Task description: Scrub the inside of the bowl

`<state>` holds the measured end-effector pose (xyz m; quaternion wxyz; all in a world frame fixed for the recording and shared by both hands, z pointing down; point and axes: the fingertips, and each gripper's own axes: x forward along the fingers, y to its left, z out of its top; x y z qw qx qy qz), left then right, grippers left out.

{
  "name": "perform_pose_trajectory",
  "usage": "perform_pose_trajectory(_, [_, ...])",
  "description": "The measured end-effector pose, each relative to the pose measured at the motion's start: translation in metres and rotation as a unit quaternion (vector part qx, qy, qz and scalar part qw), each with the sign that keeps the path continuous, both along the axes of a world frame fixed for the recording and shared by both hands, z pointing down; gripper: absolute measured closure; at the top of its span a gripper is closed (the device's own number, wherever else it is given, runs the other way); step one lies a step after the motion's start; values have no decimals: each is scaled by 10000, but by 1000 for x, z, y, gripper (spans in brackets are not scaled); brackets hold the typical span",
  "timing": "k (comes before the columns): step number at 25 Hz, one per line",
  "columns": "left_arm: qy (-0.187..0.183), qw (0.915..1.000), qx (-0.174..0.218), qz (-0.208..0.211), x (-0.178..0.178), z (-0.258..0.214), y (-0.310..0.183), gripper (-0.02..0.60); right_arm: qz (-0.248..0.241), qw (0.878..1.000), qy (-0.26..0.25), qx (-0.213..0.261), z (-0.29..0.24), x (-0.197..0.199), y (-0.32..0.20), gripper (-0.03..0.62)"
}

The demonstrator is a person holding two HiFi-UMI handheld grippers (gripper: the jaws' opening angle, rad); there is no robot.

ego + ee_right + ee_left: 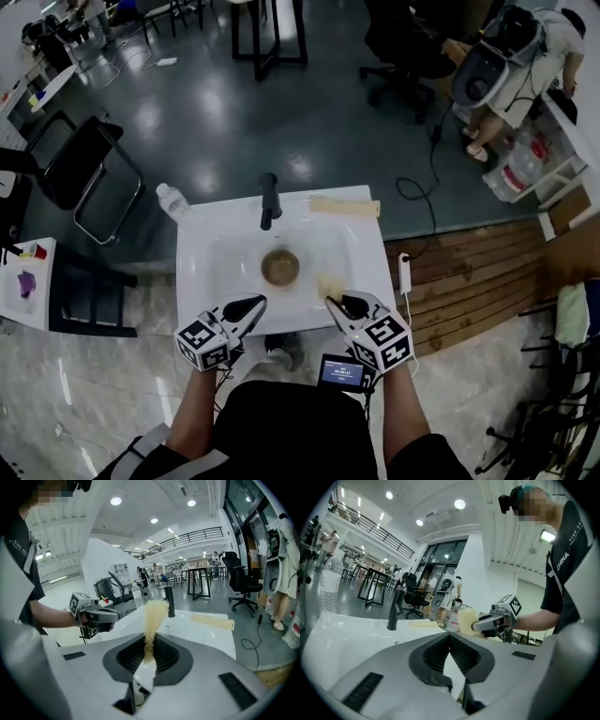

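A brown bowl (279, 267) sits in the middle of the white sink (202, 272), ahead of both grippers. My left gripper (246, 307) (450, 641) hangs over the sink's near left rim, shut with nothing between its jaws. Over the near right rim, my right gripper (339, 305) (149, 644) is shut on a yellow sponge (328, 286) (152, 613) that sticks up out of its jaws. The left gripper view shows the right gripper (497, 620) with the sponge (466, 620). The bowl does not show in either gripper view.
A black faucet (269, 200) (170, 602) stands at the sink's far rim. A pale yellow strip (345, 206) (211, 620) lies on the far right rim. A clear water bottle (172, 201) (329, 585) stands at the far left corner. Chairs and a person are beyond.
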<state>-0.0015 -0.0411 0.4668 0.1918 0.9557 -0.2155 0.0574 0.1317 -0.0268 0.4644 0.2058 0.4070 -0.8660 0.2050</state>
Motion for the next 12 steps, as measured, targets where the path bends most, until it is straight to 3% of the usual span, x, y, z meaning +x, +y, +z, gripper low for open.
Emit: perform_pose_trajectory(12, [-265,9996,71,-65,55,-1,148,578,124,9992,-156,338,-1,52,121,551])
